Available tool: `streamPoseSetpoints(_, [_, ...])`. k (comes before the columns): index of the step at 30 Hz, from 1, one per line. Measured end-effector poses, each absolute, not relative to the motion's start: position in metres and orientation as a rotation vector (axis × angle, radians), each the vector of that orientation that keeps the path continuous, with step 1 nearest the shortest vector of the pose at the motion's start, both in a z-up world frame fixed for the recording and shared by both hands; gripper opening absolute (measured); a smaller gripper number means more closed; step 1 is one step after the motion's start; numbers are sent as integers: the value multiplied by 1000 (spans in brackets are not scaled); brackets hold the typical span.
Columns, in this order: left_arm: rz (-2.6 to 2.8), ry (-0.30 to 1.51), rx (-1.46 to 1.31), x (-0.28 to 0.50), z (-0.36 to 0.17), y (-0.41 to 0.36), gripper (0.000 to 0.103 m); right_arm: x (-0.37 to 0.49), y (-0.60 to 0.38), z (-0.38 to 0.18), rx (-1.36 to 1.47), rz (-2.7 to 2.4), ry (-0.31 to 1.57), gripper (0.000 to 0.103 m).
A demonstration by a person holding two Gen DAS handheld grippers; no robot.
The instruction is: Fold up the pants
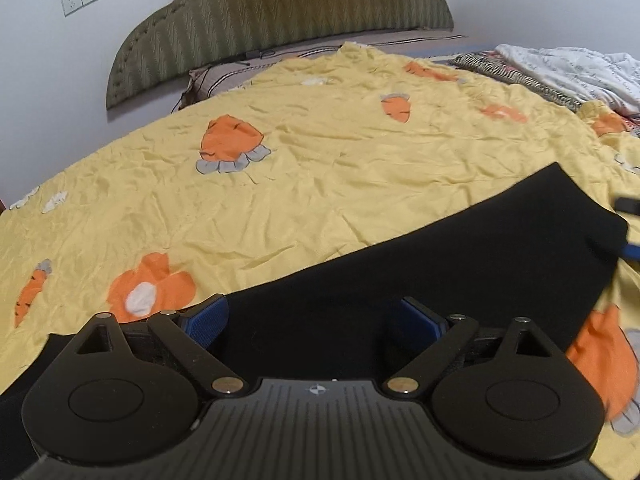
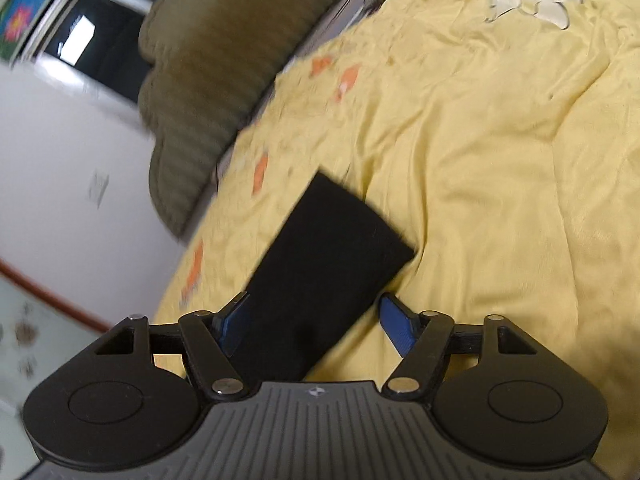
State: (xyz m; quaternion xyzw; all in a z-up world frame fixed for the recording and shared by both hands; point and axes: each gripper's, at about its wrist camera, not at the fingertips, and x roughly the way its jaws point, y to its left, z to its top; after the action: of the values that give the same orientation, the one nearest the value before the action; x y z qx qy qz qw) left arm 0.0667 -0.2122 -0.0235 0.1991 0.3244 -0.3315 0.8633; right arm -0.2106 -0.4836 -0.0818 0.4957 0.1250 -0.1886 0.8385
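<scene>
Bed [image 1: 424, 46] carries wide yellow cotton quilt [image 1: 320, 168], wrinkled, printed with orange carrots and grey-footed orange shapes. Flat black fabric pants [image 1: 420, 264] lie directly on quilt, spread as long dark strip, far end squared off. Zebra-striped cloth [image 1: 516, 76] and crumpled white printed blanket [image 1: 576, 72] lie at far right edge. Olive ribbed padded headboard [image 1: 288, 12] stands behind bed against white wall.

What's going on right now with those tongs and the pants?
Left tongs open, right tongs open. Black pants flat on yellow blanket, ungripped. Nothing in the way.
</scene>
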Motion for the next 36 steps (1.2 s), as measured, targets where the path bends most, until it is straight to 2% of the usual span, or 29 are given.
streamPoseSetpoints(2, [-700, 679, 419, 62, -19, -206, 95, -211, -491, -84, 1067, -429, 222, 58])
streamPoseSetpoints(4, [-703, 679, 417, 59, -16, -201, 95, -209, -498, -91, 1075, -475, 223, 13])
streamPoseSetpoints(5, [-706, 682, 414, 59, -16, -200, 95, -210, -501, -96, 1104, -490, 223, 10])
streamPoseSetpoints(7, [-713, 688, 403, 60, -13, -200, 95, -212, -504, -100, 1144, -467, 192, 10])
streamPoseSetpoints(9, [-736, 705, 374, 63, -11, -201, 95, -210, -498, -87, 1057, -475, 196, 9])
streamPoseSetpoints(12, [-782, 804, 260, 75, -12, -202, 94, -193, -478, -58, 808, -498, 238, 9])
streamPoseSetpoints(18, [-983, 1137, -263, 111, -26, -210, 94, -146, -401, -21, 260, -411, 379, 9])
streamPoseSetpoints(24, [-1054, 1204, -406, 115, -39, -247, 98, -122, -331, -27, -28, -273, 453, 9])
streamPoseSetpoints(29, [-988, 1198, -324, 112, -47, -255, 98, -135, -368, -39, 186, -407, 413, 9])
streamPoseSetpoints(33, [-973, 1192, -282, 110, -48, -251, 98, -169, -459, -61, 642, -640, 341, 10])
streamPoseSetpoints(36, [-954, 1166, -243, 109, -45, -243, 98, -203, -488, -73, 909, -651, 316, 16])
